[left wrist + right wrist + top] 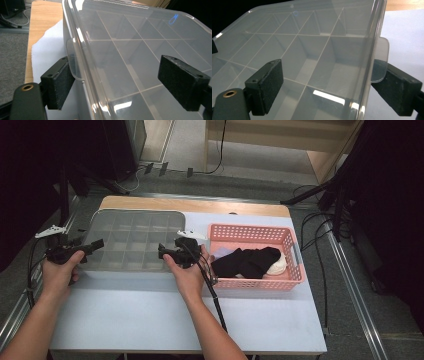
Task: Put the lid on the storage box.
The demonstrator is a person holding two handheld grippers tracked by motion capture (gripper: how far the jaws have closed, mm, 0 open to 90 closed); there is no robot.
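A clear plastic organiser box [130, 245] with a closed lid and several compartments lies at the table's back left. My left gripper [97, 245] is at its left edge. In the left gripper view the jaws [120, 82] straddle that edge: the left pad [58, 85] rests against a clear latch tab [73, 62], while the right pad [182, 85] hovers over the lid [140, 50]. My right gripper [165, 252] is at the box's right edge. Its jaws [332, 87] straddle the rim there, with the right pad [398, 92] just behind a latch tab [380, 60]. Both stand open.
A pink basket [295, 265] holding dark socks [247, 261] and a white one [277, 266] stands right of the box. The table [150, 320] is covered in pale blue sheet. Cables and stands crowd the floor around it.
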